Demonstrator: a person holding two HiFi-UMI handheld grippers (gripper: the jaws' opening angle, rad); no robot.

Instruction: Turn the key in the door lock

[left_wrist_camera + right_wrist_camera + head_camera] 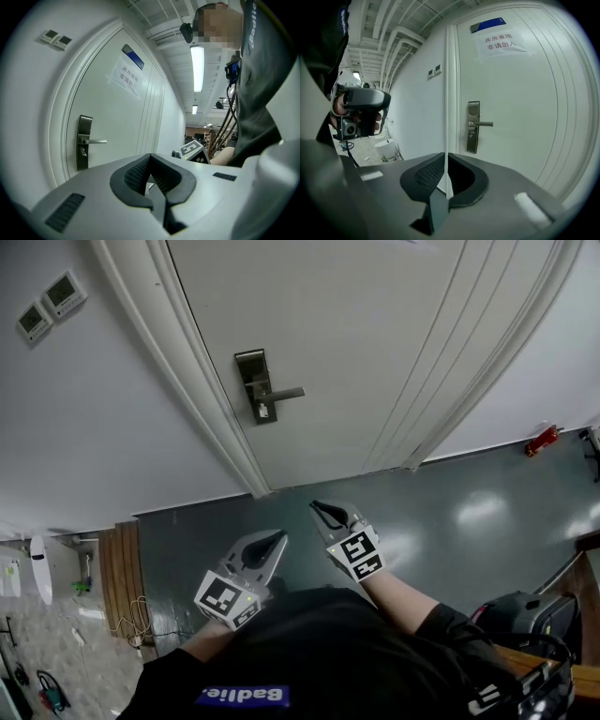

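The white door [375,343] is closed and carries a dark metal lock plate [253,385] with a lever handle [286,393]. Below the lever a small pale key-like piece [265,412] sits at the keyhole, too small to make out. Both grippers hang low over the floor, well back from the door. My left gripper [279,536] is shut and empty, its tips [150,155] meeting, with the lock plate [84,140] far off at its left. My right gripper [316,505] is shut to a hairline slit [446,153], nothing in it, facing the lock plate [473,126].
Two wall control panels [52,304] sit left of the door frame [202,399]. A paper notice [500,41] is taped high on the door. A red object [542,440] lies on the dark floor at the right; wooden slats [117,568] and cables are at the left.
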